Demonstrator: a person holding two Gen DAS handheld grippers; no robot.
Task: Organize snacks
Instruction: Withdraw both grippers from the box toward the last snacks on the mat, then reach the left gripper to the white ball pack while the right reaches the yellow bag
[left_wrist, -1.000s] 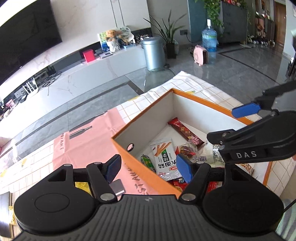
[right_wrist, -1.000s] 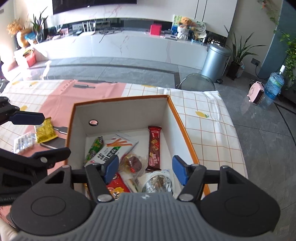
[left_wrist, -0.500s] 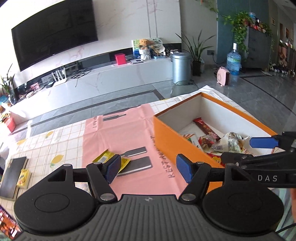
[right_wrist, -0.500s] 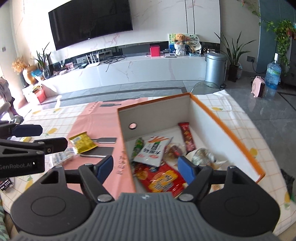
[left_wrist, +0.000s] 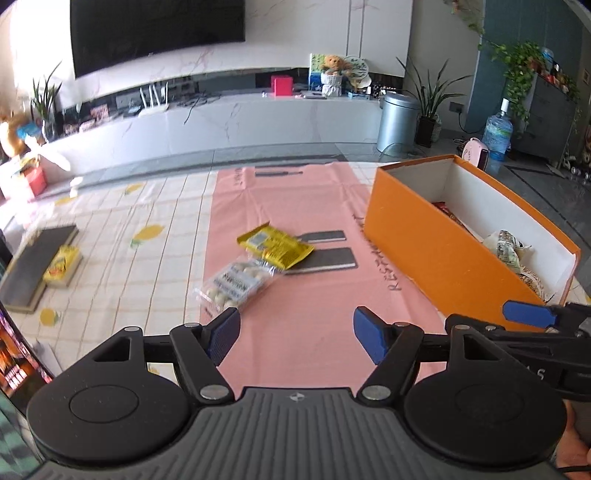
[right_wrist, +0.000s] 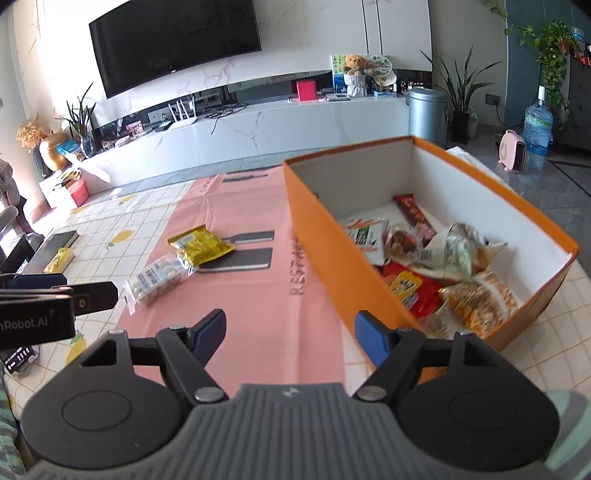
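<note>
1. In the left wrist view, your left gripper hangs over the pink paper mat with its fingers spread and nothing between them. Two snacks lie outside the orange cardboard box: a yellow foil packet and, touching it, a clear bag of pale round candies. A small yellow packet at the far left may also belong to the task.

2. In the right wrist view, your right gripper is also spread and empty, near the box's corner. The box already holds many wrapped snacks, so I judge most of the work is done.
</note>
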